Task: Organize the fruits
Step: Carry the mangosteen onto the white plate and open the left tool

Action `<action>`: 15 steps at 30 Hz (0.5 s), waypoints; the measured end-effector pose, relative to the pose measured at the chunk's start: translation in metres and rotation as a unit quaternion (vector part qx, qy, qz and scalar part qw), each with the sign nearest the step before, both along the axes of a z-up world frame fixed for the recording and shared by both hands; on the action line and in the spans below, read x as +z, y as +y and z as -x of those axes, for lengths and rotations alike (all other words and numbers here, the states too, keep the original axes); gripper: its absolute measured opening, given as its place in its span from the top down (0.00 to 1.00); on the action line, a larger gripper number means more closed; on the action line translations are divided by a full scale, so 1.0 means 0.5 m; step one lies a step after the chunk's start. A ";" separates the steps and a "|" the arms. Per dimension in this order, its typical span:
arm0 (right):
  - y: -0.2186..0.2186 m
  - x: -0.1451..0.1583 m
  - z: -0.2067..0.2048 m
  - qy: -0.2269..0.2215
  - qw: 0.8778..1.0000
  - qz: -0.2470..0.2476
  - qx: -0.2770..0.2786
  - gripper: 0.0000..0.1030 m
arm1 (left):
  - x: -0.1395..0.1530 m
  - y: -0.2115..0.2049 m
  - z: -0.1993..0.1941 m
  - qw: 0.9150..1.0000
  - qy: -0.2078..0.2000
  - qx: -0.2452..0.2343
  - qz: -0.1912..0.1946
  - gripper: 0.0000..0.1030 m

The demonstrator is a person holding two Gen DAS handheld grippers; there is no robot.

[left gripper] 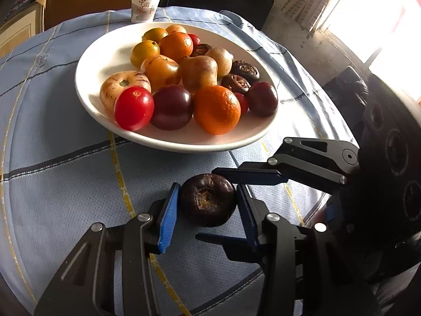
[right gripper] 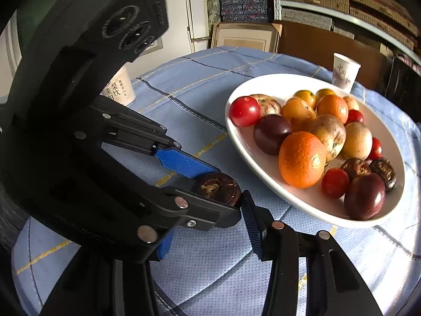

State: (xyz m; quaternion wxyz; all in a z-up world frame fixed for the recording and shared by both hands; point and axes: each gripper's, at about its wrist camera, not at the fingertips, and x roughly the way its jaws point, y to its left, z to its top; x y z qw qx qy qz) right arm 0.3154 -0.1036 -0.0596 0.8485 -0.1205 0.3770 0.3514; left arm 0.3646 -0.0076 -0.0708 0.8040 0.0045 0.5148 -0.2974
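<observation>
Gripping a dark water chestnut (left gripper: 208, 200) between its blue pads, the left gripper (left gripper: 208, 205) angles steeply down toward the tablecloth (left gripper: 65, 184), its jaws clamped on the chestnut's two sides. The chestnut sits at or just above the cloth, in front of the plate; contact with the cloth cannot be told.

The right gripper (left gripper: 231, 205) comes in from the right side, crossing the left one. One of its fingers lies along the chestnut's far edge, the other runs beneath the left gripper's linkage. In the right wrist view, the right gripper's (right gripper: 202, 223) one blue pad (right gripper: 252, 223) stands just beside the chestnut (right gripper: 217, 188), while the left gripper's (right gripper: 210, 184) body hides the opposite pad; whether the right jaws press on the chestnut cannot be told.

Beyond the grippers, a white oval plate (left gripper: 89, 79) rests on the cloth. It holds two mandarins (left gripper: 217, 109), red cherry tomatoes (left gripper: 134, 108), dark purple fruits (left gripper: 172, 106), yellow-orange tomatoes (left gripper: 144, 51), pale striped fruits (left gripper: 119, 83) and more water chestnuts (left gripper: 244, 69).

A paper cup (left gripper: 146, 5) stands behind the plate. A second printed cup (right gripper: 119, 89) stands well apart, at the cloth's left side.
</observation>
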 end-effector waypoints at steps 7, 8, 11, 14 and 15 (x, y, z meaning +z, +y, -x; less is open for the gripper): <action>-0.004 0.020 0.027 -0.039 0.999 0.007 0.003 0.61 | 0.030 -0.008 0.027 1.000 -0.020 0.006 -0.010 0.58; -0.006 0.024 0.031 -0.043 0.999 0.005 0.003 0.61 | 0.036 -0.009 0.031 1.000 -0.024 0.007 -0.010 0.58; -0.011 0.039 0.044 -0.053 0.999 -0.002 0.002 0.61 | 0.053 -0.011 0.043 0.999 -0.034 0.011 -0.010 0.58; -0.016 0.061 0.057 -0.071 0.997 -0.006 0.002 0.61 | 0.079 -0.013 0.061 0.999 -0.052 0.014 -0.012 0.58; -0.017 0.070 0.062 -0.079 0.997 -0.007 0.002 0.61 | 0.094 -0.016 0.068 0.998 -0.062 0.014 -0.015 0.58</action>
